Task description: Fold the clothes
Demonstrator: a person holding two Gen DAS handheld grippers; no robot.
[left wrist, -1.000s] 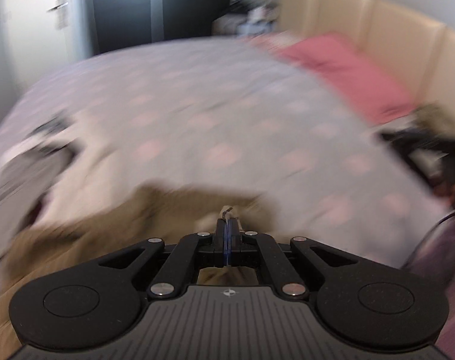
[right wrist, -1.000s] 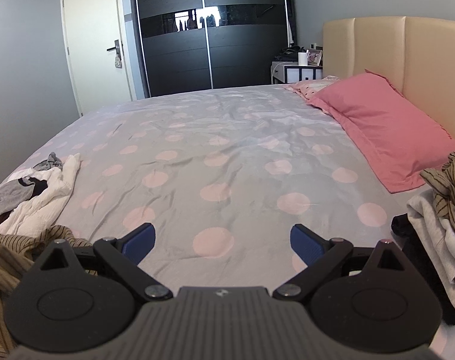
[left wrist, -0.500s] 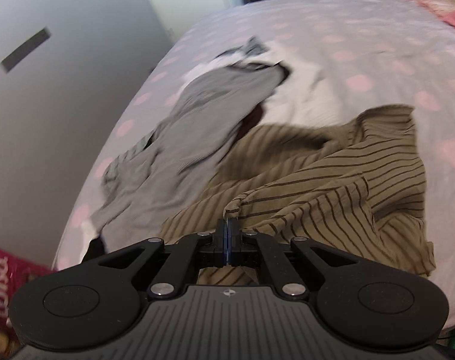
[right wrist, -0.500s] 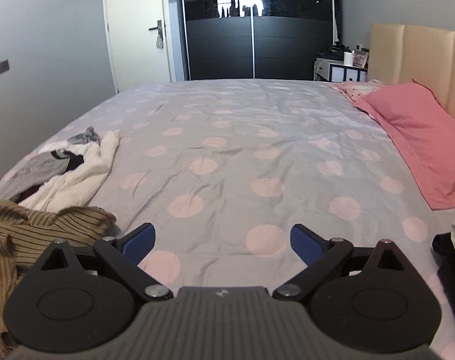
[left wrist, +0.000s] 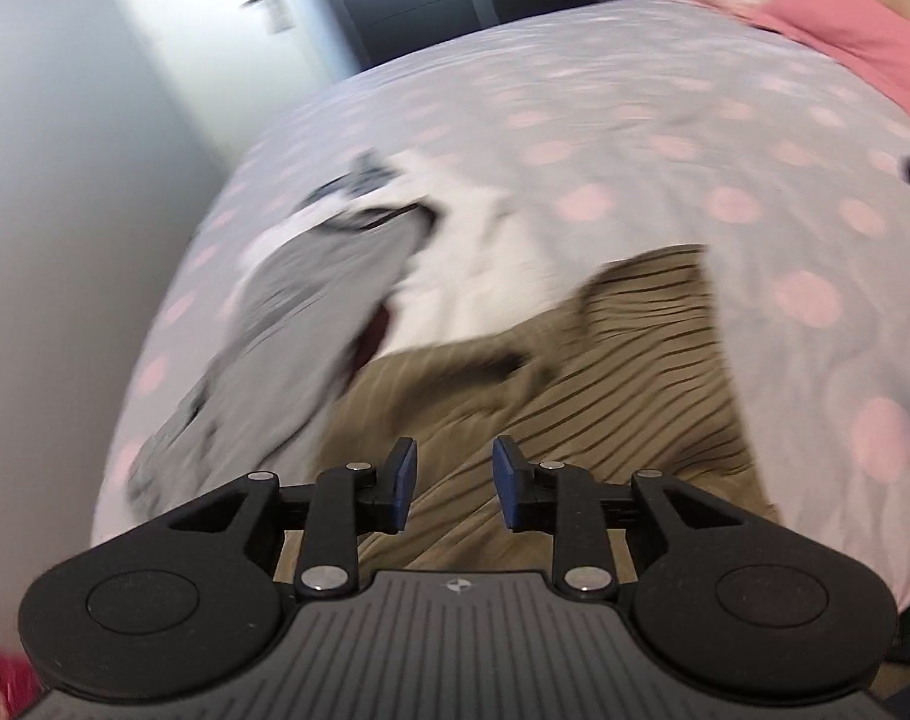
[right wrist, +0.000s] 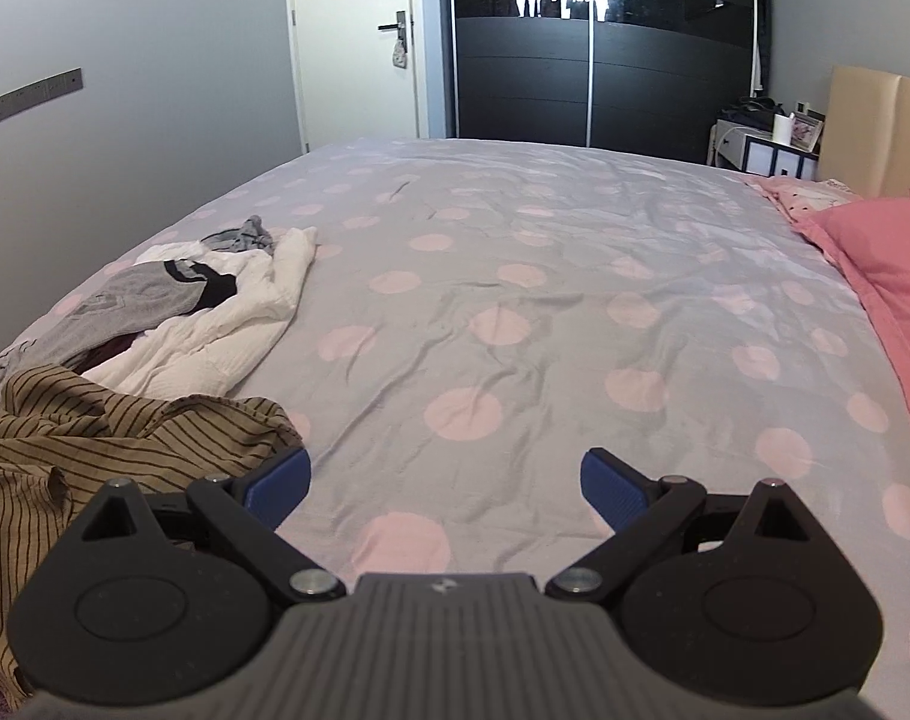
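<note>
A brown striped shirt (left wrist: 605,396) lies crumpled at the near left of the bed; in the right wrist view the brown striped shirt (right wrist: 95,438) sits at the lower left. My left gripper (left wrist: 455,483) hovers just over it, its jaws opening, and nothing is pinched between the blue pads. A grey garment (left wrist: 299,300) and a white garment (left wrist: 473,264) lie heaped beyond the shirt; the left wrist view is blurred. My right gripper (right wrist: 446,483) stands wide open above bare bedsheet, holding nothing, with the shirt at its left finger.
The bed (right wrist: 515,312) has a grey sheet with pink dots. A pink pillow (right wrist: 893,276) lies at the right by the beige headboard (right wrist: 869,126). A grey wall (right wrist: 125,120) runs along the bed's left side; a door and dark wardrobe (right wrist: 593,48) stand behind.
My left gripper was shut on a fold of the striped shirt; now its jaws have parted and the shirt lies loose on the bed. The right gripper's view has swung left, staying open.
</note>
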